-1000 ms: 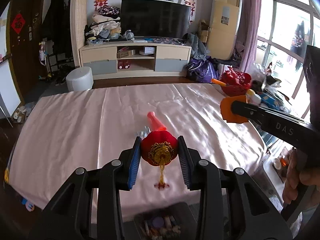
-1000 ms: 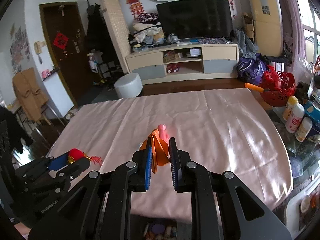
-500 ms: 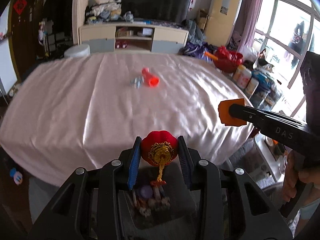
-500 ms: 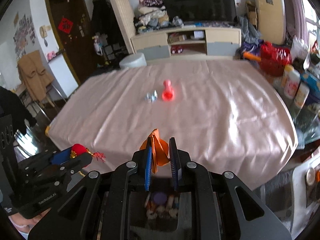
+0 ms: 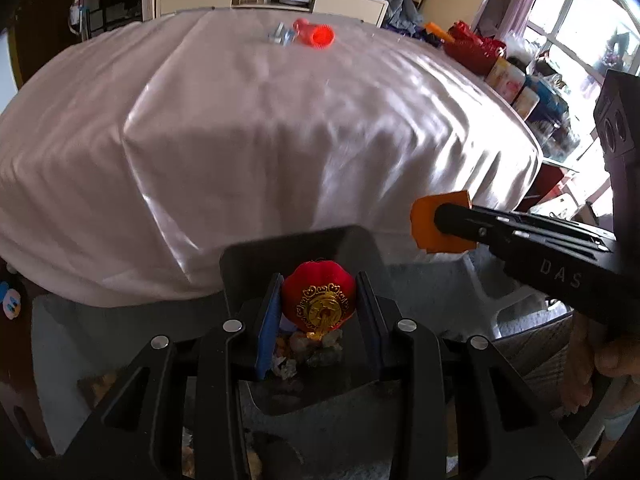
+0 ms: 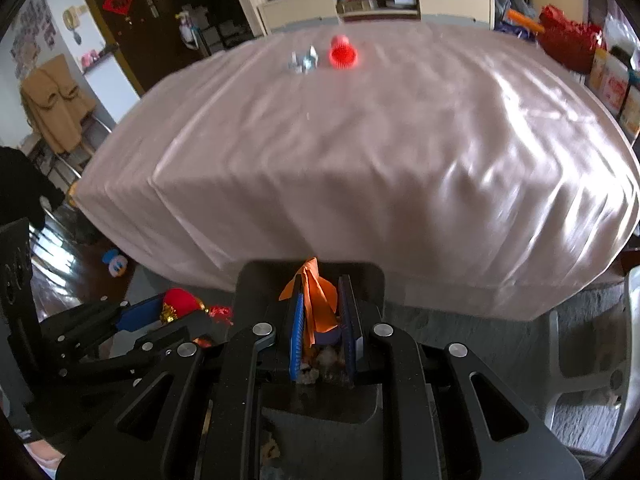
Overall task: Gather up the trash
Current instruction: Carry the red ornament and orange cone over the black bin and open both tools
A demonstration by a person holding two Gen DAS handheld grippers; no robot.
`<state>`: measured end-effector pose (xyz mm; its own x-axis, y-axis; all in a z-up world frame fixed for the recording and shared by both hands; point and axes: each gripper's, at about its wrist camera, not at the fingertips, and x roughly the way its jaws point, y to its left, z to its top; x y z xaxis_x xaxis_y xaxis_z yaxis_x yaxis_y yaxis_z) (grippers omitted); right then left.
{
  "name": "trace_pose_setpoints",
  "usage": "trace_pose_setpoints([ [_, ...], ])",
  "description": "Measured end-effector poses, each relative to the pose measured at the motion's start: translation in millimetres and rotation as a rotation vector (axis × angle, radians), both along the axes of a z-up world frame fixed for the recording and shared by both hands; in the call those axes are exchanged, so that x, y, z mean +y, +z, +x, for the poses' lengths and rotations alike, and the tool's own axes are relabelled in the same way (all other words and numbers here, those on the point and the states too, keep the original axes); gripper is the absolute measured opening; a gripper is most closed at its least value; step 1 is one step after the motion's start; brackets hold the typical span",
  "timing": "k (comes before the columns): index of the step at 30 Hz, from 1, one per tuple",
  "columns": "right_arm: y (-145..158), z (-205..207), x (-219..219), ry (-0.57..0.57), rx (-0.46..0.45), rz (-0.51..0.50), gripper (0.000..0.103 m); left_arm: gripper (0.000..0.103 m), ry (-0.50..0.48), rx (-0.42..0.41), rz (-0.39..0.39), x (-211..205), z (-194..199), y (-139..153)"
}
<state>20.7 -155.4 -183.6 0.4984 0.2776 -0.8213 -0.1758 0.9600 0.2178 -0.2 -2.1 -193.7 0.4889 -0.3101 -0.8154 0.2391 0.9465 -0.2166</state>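
Observation:
My left gripper [image 5: 318, 304] is shut on a small red lantern ornament [image 5: 319, 300] with a gold medallion, held over a dark open trash bin [image 5: 298, 248] that has scraps in it. My right gripper [image 6: 320, 312] is shut on a piece of orange paper [image 6: 318, 300], also above the bin [image 6: 260, 276]. In the left wrist view the orange paper [image 5: 430, 226] shows at the right; in the right wrist view the lantern [image 6: 180, 306] shows at the lower left. A red cup-like piece [image 5: 314, 34] and a crumpled silver wrapper [image 5: 280, 34] lie on the far part of the table.
The table with a pink cloth [image 5: 280, 120] stands just beyond the bin. Bottles and a red basket [image 5: 476, 48] stand to its right. A TV cabinet [image 6: 380, 0] is at the back. A toy [image 6: 114, 264] lies on the floor at the left.
Both grippers have pulled back from the table and tilted down over the trash bin, each still holding its piece. The red cup and wrapper stay on the table.

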Motion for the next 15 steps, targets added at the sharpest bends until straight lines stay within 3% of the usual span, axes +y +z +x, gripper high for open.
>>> trace_pose_setpoints([
  [15,-67,9,-1,-0.04,0.101,0.072,0.018,0.034,-0.031,0.094,0.022,1,10,-69],
])
